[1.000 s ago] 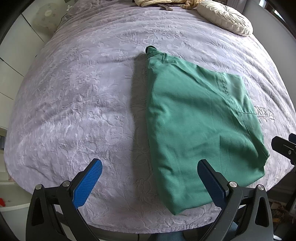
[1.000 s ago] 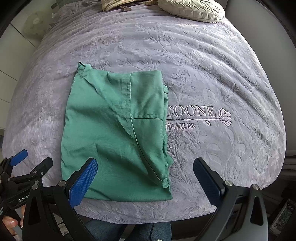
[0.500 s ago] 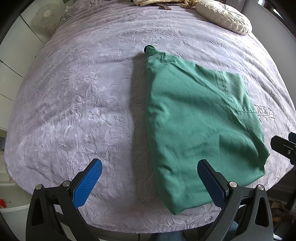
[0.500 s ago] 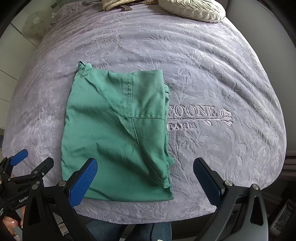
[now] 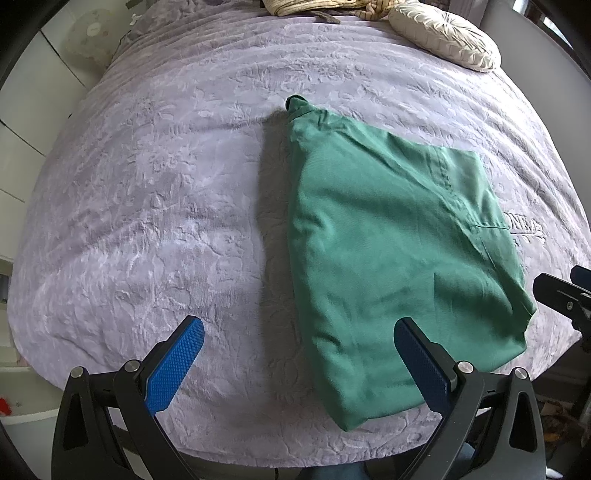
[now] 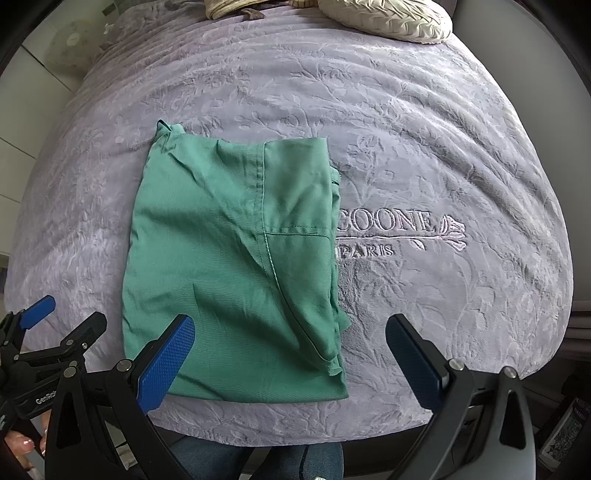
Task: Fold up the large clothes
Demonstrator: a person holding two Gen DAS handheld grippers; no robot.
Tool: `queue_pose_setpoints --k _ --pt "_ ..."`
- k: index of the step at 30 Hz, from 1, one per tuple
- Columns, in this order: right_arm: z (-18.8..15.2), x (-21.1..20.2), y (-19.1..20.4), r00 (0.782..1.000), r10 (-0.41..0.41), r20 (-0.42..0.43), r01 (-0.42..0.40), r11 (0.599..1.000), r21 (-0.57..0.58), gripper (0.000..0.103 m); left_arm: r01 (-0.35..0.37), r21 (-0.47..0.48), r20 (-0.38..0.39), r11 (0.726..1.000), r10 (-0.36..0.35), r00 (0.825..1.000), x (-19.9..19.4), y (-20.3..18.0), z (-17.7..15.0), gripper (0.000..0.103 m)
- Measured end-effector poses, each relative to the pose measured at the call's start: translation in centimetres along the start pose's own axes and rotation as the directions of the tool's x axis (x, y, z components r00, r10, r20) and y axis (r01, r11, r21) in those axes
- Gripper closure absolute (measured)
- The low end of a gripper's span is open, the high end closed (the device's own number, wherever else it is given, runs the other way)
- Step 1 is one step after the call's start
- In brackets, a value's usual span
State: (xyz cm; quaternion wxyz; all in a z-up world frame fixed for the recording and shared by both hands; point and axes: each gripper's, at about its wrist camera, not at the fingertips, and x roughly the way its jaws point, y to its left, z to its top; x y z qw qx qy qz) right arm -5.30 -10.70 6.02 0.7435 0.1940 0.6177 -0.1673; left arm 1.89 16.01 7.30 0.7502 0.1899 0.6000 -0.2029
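Note:
A green garment (image 5: 391, 251) lies folded into a rough rectangle on the lilac bedspread (image 5: 155, 206), near the bed's front edge. It also shows in the right wrist view (image 6: 229, 258), with a seam and pocket line on top. My left gripper (image 5: 295, 362) is open and empty, held above the garment's front left edge. My right gripper (image 6: 290, 358) is open and empty, above the garment's front right corner. The left gripper also shows at the right wrist view's left edge (image 6: 48, 332).
The bedspread (image 6: 443, 155) carries embroidered lettering (image 6: 391, 225) right of the garment. A cream round pillow (image 5: 447, 35) and a striped cloth (image 5: 314, 5) lie at the far end. White cabinets (image 5: 22, 122) stand to the left.
Nothing has visibly changed apart from a slight drift of both views; the garment lies as before and both grippers stay open.

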Motion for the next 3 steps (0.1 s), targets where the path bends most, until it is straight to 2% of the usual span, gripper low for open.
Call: queue_pose_setpoints --k 3 --pt "0.02 0.0 -0.02 1.0 0.001 0.0 -0.001 1.0 0.0 0.0 0.006 0.008 -0.009 1.0 -0.006 1.0 0.08 -0.06 0.21 0.0"
